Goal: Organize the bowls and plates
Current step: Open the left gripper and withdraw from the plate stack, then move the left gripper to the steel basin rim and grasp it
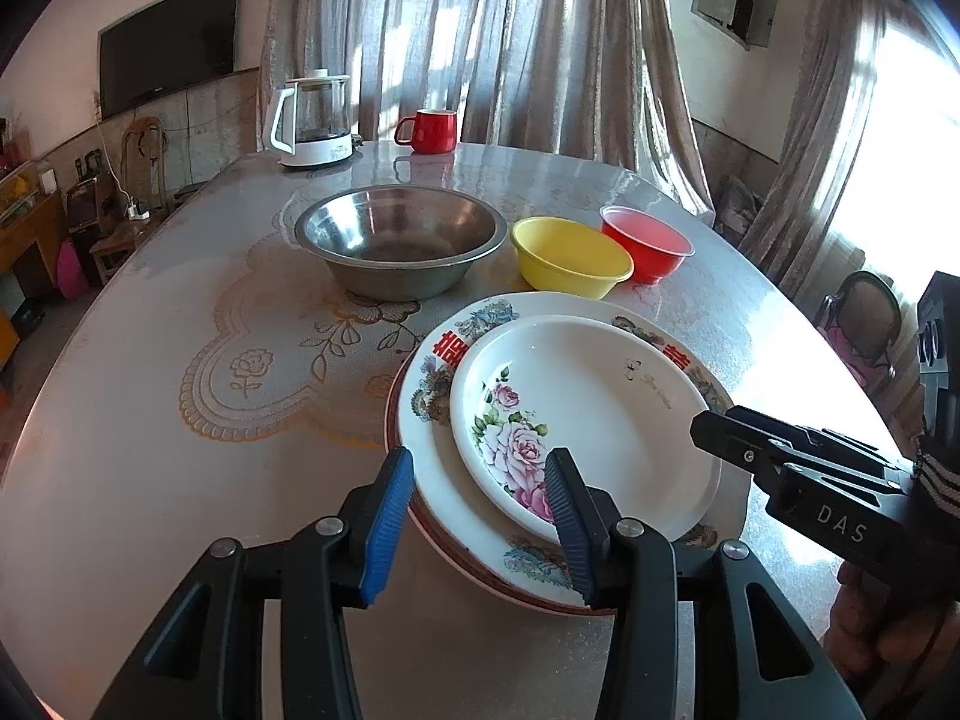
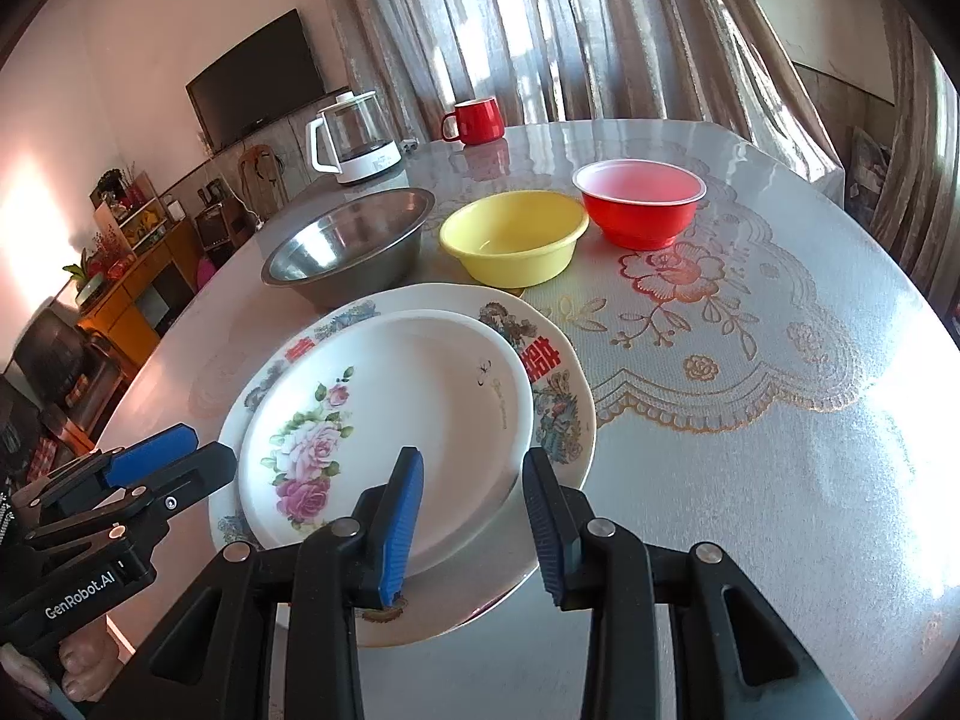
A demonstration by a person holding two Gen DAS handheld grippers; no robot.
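A white rose-patterned plate [image 1: 600, 408] [image 2: 408, 396] lies on a larger plate with red characters [image 1: 432, 420] [image 2: 558, 396], and a reddish rim [image 1: 429, 531] shows beneath that. Behind the stack stand a steel bowl [image 1: 399, 240] [image 2: 348, 246], a yellow bowl [image 1: 570, 258] [image 2: 513, 237] and a red bowl [image 1: 648, 243] [image 2: 639, 207]. My left gripper [image 1: 480, 462] [image 2: 207, 450] is open, its fingers straddling the stack's near left rim. My right gripper [image 2: 473, 459] [image 1: 720, 429] is open over the near right rim. No pad visibly presses on a plate.
A glass kettle [image 1: 312, 120] [image 2: 357, 138] and a red mug [image 1: 429, 131] [image 2: 477, 120] stand at the far edge of the round table [image 1: 180, 300] [image 2: 780, 420]. A chair [image 1: 864, 324] stands beyond the table's right edge.
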